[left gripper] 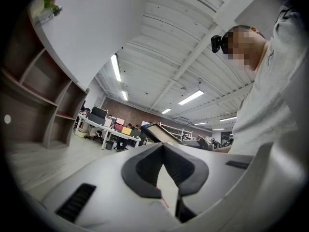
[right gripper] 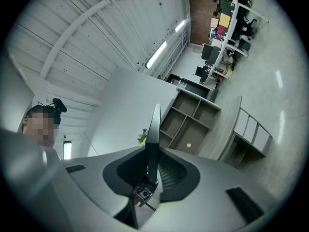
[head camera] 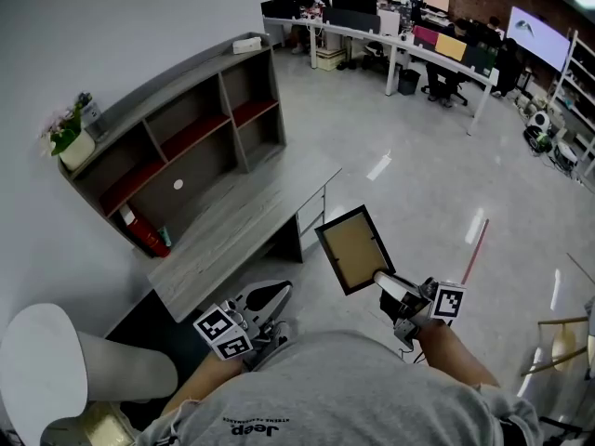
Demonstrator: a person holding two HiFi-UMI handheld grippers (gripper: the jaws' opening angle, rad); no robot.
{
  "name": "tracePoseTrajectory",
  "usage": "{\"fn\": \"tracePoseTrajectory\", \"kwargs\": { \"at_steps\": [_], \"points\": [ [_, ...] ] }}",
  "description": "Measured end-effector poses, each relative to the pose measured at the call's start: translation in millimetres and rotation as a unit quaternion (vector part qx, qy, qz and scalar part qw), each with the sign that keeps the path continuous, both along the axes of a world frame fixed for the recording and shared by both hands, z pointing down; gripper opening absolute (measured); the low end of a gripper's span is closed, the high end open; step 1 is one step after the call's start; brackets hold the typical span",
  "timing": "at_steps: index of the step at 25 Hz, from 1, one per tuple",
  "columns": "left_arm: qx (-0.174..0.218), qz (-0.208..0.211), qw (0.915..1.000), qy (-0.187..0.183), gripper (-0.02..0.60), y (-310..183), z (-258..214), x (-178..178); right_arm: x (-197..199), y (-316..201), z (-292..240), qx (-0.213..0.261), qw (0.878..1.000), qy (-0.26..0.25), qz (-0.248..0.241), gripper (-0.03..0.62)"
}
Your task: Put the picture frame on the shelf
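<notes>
The picture frame (head camera: 352, 248) has a black border and a brown backing. It is held up in the air over the floor, to the right of the desk, with my right gripper (head camera: 382, 281) shut on its lower corner. In the right gripper view the picture frame (right gripper: 153, 134) stands edge-on between the pads. The grey shelf (head camera: 186, 137) with red-lined boards stands on the desk (head camera: 244, 223) to the left; the shelf (right gripper: 192, 122) also shows past the frame. My left gripper (head camera: 277, 293) hangs low near my body, shut and holding nothing; the left gripper (left gripper: 163, 147) points toward the frame (left gripper: 157, 131).
A potted plant (head camera: 69, 134) and a white box (head camera: 247, 45) sit on top of the shelf. A red bottle-like object (head camera: 144, 230) stands in its lower left bay. A white rounded object (head camera: 56, 360) is at my lower left. Office desks (head camera: 409, 45) stand far behind.
</notes>
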State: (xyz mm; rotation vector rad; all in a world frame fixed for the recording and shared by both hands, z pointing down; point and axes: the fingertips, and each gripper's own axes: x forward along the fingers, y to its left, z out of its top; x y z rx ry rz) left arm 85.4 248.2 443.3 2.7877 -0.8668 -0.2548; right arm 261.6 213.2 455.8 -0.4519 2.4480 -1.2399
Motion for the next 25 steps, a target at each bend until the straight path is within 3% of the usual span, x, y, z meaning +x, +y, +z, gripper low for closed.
{"fn": "tracePoseTrajectory", "kwargs": {
  "at_steps": [9, 13, 25],
  "points": [
    [0.017, 0.028, 0.9995, 0.000, 0.014, -103, -15, -75, -78, -91, -18, 0.012, 1.000, 0.007, 0.016, 0.080],
    [0.007, 0.035, 0.9993, 0.003, 0.014, -146, -12, -112, -115, -131, -27, 0.022, 1.000, 0.007, 0.020, 0.080],
    [0.003, 0.035, 0.9993, 0.015, 0.014, -226, -4, -203, -208, -219, -25, 0.014, 1.000, 0.021, 0.017, 0.080]
  ]
}}
